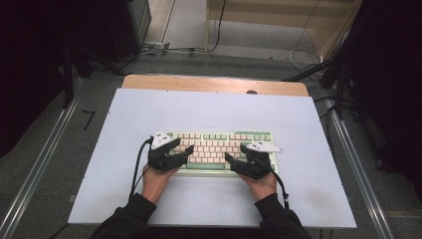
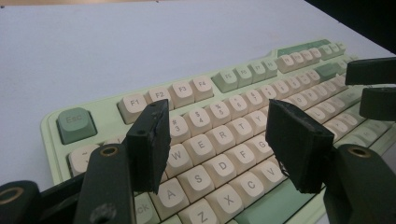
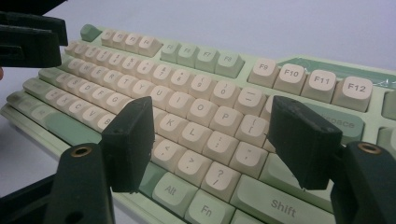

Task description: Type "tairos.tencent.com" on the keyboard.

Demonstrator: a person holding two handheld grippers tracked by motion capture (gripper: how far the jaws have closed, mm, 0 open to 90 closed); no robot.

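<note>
Keyboard [image 1: 221,149], mint-green and cream, lies flat mid-counter [image 1: 209,107]; judged rigid, moderately heavy, keycaps dislodgeable, best gripped by its end edges; left hand-held gripper [image 1: 182,148] and right hand-held gripper [image 1: 235,154] both gape wide, empty

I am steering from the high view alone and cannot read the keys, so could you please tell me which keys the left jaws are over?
Observer: The left gripper hangs open over the keyboard, with E, D and T between its jaws.
Operator: Thank you. And the right one?
Observer: The right gripper is open too, framing K, L and P.
Operator: Is either jaw touching a key?
Observer: I cannot tell; the jaw tips look just above the keycaps.
Operator: Which key sits at the near right corner?
Observer: A green Shift key, beside Fn.
</note>
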